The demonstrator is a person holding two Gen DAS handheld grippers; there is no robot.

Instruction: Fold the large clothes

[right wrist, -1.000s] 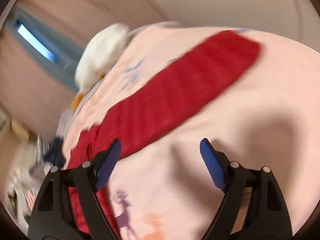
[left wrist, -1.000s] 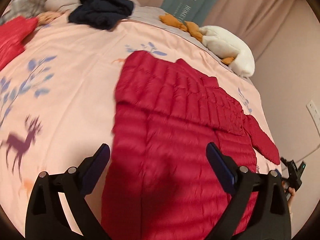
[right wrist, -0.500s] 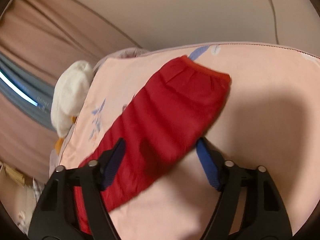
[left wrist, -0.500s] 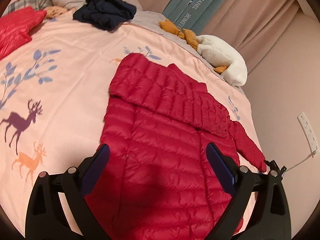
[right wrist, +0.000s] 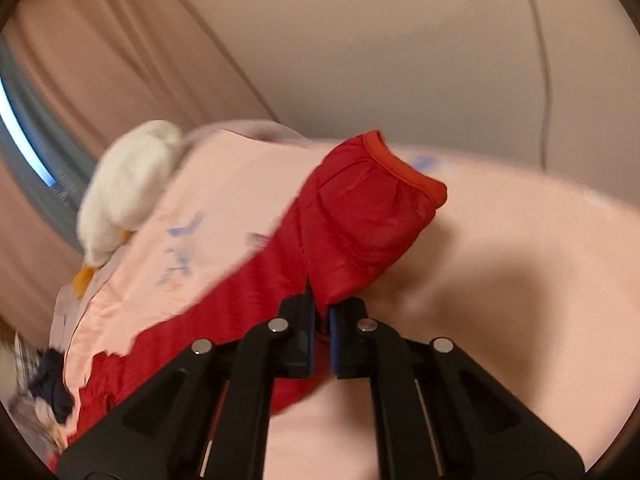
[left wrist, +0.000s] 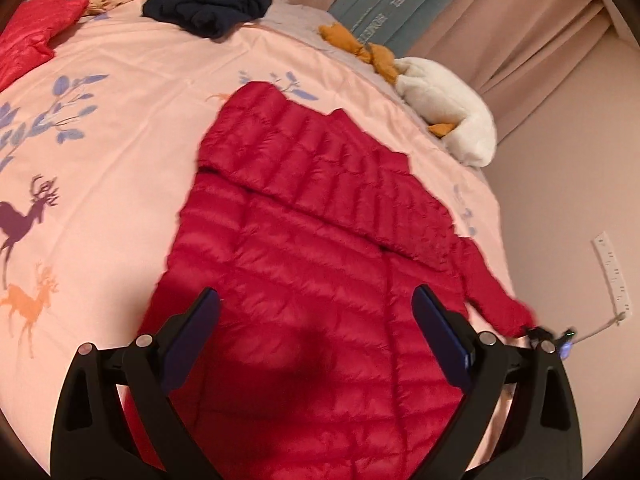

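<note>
Jacket point(left wrist: 320, 264): lying flat on the pink bedspread point(left wrist: 120, 152).
Left gripper point(left wrist: 316, 332): hovering over the jacket, fingers spread wide, gripping nothing.
Right gripper point(right wrist: 320, 320): pinching the sleeve point(right wrist: 360, 216) near its cuff.

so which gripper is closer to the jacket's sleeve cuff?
Right. The right gripper is shut on the sleeve of the red jacket, just short of its cuff. The left gripper hovers open over the jacket's body, well away from it.
</note>
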